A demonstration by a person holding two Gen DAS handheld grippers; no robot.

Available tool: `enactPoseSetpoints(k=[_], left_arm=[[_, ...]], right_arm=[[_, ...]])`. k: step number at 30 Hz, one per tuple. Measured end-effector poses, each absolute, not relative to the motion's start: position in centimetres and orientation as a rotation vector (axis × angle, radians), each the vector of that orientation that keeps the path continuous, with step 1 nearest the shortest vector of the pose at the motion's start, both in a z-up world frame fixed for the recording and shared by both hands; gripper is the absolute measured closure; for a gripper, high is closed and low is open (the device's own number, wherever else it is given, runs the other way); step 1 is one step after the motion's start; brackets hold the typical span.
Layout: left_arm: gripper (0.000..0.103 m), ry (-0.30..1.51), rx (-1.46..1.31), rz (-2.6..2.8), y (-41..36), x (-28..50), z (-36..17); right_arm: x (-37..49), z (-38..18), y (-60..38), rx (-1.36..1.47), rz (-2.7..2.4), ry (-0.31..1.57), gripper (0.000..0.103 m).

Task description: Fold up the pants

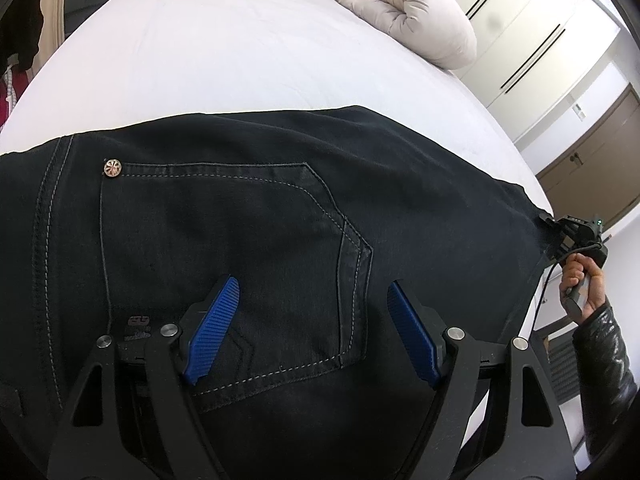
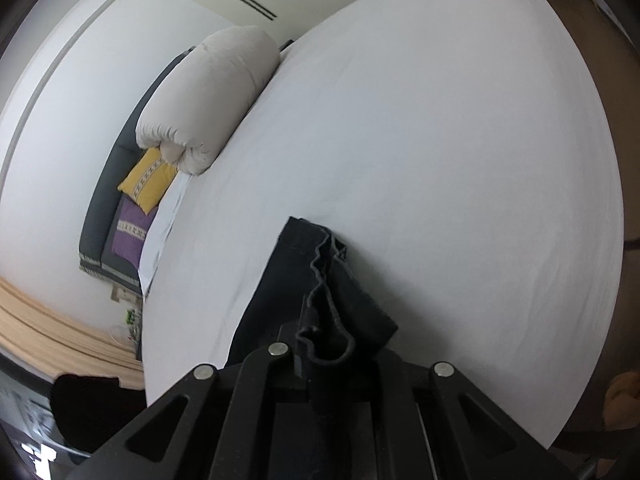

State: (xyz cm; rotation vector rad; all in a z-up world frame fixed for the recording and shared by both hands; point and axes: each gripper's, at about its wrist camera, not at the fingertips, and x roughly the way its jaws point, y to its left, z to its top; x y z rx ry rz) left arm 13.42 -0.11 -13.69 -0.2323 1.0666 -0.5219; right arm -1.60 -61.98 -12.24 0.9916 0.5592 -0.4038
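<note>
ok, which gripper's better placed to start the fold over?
Right, probably. The right gripper is shut on the hem end of the pants, ready to carry it. The left gripper hangs open over the back pocket, gripping nothing.

Both views are bright and evenly lit by soft, diffuse light; no lamp or window shows. The white bed [image 1: 248, 52] is near overexposed, its creases faint. The dark pants [image 1: 240, 208] keep visible stitching in the left view but read almost featureless black in the right view. Shadows are weak, one soft patch beside the pants. Fisheye distortion bows straight edges, and black vignetting fills the corners. Focus is sharp throughout.
</note>
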Motion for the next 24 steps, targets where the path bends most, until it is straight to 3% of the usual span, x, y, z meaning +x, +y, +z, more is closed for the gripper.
enactPoseSetpoints(k=[4,8,14,24], left_arm=[[0.027,1.065,-0.254,-0.529,0.6,13.5,-13.8],[0.026,1.056,-0.298,-0.525,1.5,13.5,-13.7],[0.019,1.077,-0.42,-0.529,3.0,13.8,-13.0],[0.006,1.142,-0.79,-0.697,2.4,15.8,-11.5]], right_arm=[[0.6,-9.6,-57.8,0.794,-0.362,0.609,0.096],[3.7,-7.4,-45.6,0.345,-0.221,0.716,0.096],[7.0,-14.4,-33.5,-0.12,-0.202,0.889,0.096],[4.9,-10.4,-29.0,-0.274,-0.189,0.757,0.096]])
